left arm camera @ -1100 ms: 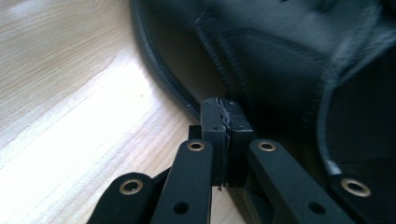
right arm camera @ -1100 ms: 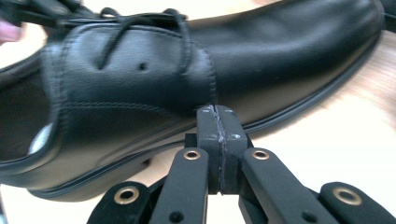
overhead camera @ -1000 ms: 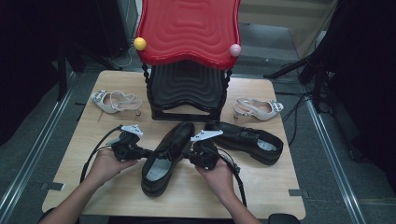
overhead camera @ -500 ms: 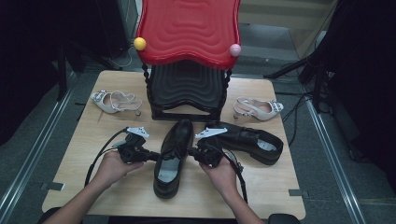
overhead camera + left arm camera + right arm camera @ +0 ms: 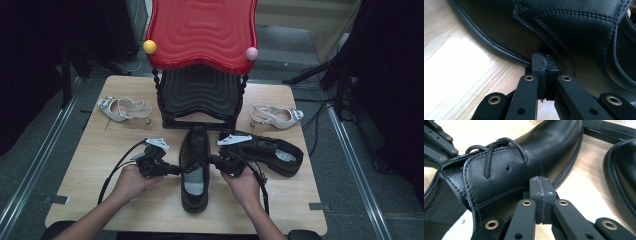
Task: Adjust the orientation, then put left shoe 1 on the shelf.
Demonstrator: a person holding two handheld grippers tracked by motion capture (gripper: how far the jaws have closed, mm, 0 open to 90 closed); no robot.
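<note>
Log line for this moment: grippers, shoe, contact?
left gripper: shut, tips at shoe's side | right gripper: shut, tips at opposite side | black lace-up shoe: flat on table, toe toward rack, between grippers

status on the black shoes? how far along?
Done: one black shoe stands straight, toe toward the rack. In hand: left claw and right claw, both shut, press its two sides. Left: the other black shoe lies askew at the right; beige heels untouched.
</note>
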